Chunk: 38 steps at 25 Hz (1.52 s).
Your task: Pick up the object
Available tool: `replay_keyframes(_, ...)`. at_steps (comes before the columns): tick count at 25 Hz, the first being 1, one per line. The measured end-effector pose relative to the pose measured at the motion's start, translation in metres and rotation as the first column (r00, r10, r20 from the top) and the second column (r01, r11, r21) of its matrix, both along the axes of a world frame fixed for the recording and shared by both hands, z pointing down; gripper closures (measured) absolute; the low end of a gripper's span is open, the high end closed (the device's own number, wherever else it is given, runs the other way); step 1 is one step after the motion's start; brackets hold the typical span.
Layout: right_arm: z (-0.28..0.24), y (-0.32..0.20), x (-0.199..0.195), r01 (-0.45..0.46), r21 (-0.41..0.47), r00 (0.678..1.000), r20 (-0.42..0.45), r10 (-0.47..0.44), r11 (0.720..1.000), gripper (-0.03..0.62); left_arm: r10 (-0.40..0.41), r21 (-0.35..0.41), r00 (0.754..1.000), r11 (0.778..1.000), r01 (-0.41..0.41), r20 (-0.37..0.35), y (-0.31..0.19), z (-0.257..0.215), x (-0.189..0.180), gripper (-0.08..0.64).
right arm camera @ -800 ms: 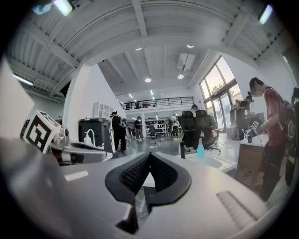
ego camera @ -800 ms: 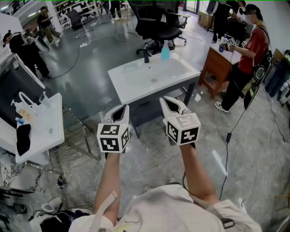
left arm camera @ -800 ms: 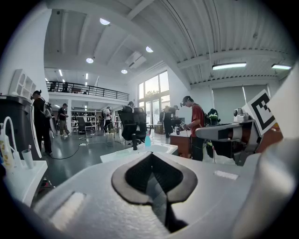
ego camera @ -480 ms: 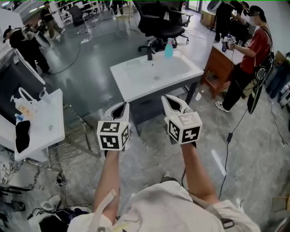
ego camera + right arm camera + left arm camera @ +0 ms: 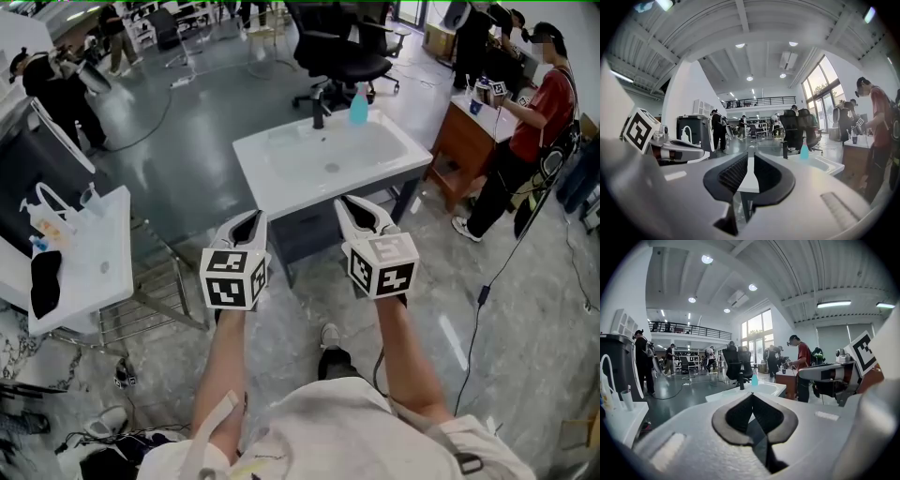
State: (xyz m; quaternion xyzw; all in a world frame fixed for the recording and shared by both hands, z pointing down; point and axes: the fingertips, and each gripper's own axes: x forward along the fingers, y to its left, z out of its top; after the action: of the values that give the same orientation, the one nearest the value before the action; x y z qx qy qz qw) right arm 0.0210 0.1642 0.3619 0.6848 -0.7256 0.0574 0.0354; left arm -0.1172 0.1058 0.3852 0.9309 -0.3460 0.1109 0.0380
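A blue soap bottle point(image 5: 358, 105) stands at the far edge of a white sink table point(image 5: 281, 187), beside a black faucet point(image 5: 320, 112). The bottle also shows in the left gripper view point(image 5: 754, 378) and the right gripper view point(image 5: 804, 151). Both grippers are held side by side in the air, short of the table's near edge. My left gripper point(image 5: 247, 223) has its jaws closed tip to tip with nothing in them point(image 5: 751, 394). My right gripper point(image 5: 361, 208) shows a narrow empty gap between its jaws point(image 5: 751, 157).
A black office chair point(image 5: 342, 47) stands behind the sink table. At the right is a wooden desk point(image 5: 466, 131) with a person in red point(image 5: 539, 103) beside it. A white table point(image 5: 98, 272) with bottles and a metal rack point(image 5: 150, 305) are at the left. More people stand at the far left.
The sink table and bottle have shifted closer and to the right in the head view as I step forward; a shoe now shows below. Both grippers keep their pose.
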Motion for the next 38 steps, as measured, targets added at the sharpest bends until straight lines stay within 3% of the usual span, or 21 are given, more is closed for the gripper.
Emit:
replay_keyframes(20,0.008,-0.158,0.088,0.101,-0.028,0.995,0.005,-0.1,0.995,0.488,-0.056,-0.021,0.998,0.998,0.056,0.024,-0.15,0.001,0.093,0.558)
replay_keyframes(38,0.011,-0.234,0.129,0.192,-0.047,0.981,0.001,-0.192,0.98,0.417,-0.118,-0.024,0.992,0.993,0.12,0.051,-0.213,0.002,0.135,0.558)
